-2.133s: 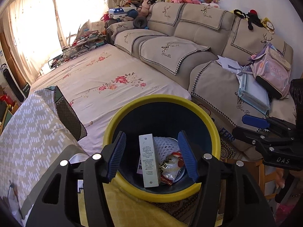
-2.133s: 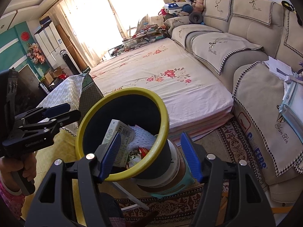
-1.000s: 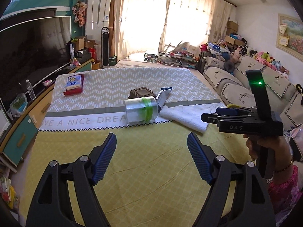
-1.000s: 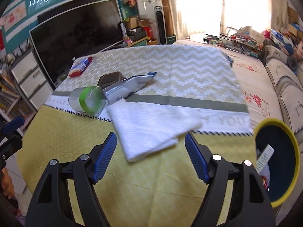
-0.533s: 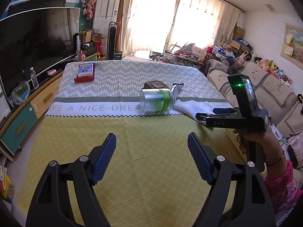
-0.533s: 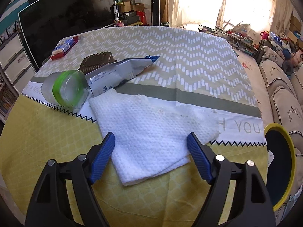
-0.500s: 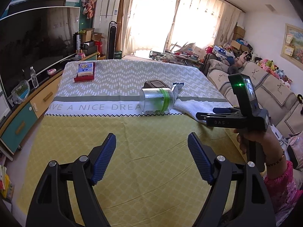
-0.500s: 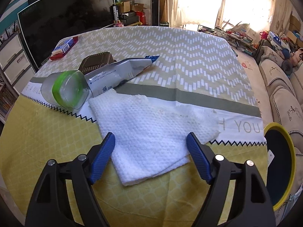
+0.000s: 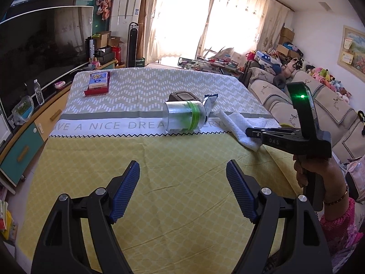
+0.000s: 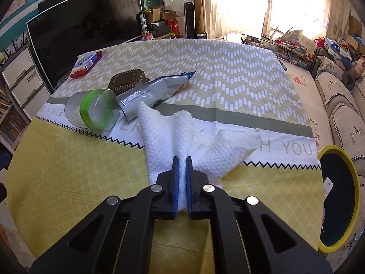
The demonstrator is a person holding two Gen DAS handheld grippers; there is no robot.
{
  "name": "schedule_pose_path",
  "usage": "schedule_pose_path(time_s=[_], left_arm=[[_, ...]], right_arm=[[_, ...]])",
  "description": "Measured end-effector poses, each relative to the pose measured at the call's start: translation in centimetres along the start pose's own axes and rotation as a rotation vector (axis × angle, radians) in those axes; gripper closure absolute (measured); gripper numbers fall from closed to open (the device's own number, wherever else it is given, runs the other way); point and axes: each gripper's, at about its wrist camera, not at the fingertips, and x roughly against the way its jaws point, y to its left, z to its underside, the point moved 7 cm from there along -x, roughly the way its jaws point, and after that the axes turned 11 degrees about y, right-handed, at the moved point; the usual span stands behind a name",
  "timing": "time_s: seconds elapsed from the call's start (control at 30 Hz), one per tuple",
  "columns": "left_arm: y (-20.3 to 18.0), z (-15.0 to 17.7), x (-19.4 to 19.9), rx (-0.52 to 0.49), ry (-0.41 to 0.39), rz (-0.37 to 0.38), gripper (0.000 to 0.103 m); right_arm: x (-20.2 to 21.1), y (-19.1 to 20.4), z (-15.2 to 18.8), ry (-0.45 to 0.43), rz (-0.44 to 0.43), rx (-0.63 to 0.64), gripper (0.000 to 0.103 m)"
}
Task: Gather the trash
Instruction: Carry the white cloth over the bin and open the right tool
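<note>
White paper towel (image 10: 168, 137) is being pinched by the right tongs (image 10: 181, 163) beside the yellow-rimmed bin (image 10: 355, 196) — left tongs (image 9: 182, 171) being held wide, empty; clear cup (image 10: 93, 111) and wrapper (image 10: 157, 86) beyond the towel are being left uncollected.

I'm counting on my table: one white towel (image 10: 168, 137), one clear jar (image 10: 93, 110) with a green band, one silver pouch (image 10: 155, 89), one brown tray (image 10: 127, 81), one red box (image 10: 85, 65). I'm seeing one yellow-rimmed bin (image 10: 337, 196) and my two grippers (image 10: 181, 159) (image 9: 182, 166).
</note>
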Motion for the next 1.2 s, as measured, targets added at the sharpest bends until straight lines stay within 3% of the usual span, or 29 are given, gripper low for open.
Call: schedule_pose_path(time_s=[0.23, 0.5, 1.03, 1.13, 1.17, 1.2], left_arm=[[-0.5, 0.0, -0.5, -0.01, 0.01, 0.002, 0.026], [-2.2, -0.2, -1.3, -0.041, 0.028, 0.006, 0.025], [-6.5, -1.2, -3.8, -0.099, 0.071, -0.002, 0.025], [-6.8, -1.5, -4.1, -0.101, 0.077, -0.004, 0.025], [-7.0, -1.6, -4.3, -0.1, 0.08, -0.004, 0.025], [-7.0, -1.7, -4.5, -0.1, 0.084, -0.004, 0.025]], right_arm=[[4.7, -2.2, 1.0, -0.093, -0.014, -0.056, 0.098], [9.3, -9.7, 2.7, -0.186, 0.06, -0.206, 0.097], [8.1, -24.3, 7.9, -0.149, 0.209, -0.485, 0.096], [7.4, -26.2, 8.7, -0.114, 0.283, -0.513, 0.085], [7.2, -26.7, 9.1, -0.107, 0.304, -0.528, 0.062], [7.1, -27.1, 9.4, -0.108, 0.317, -0.543, 0.046]])
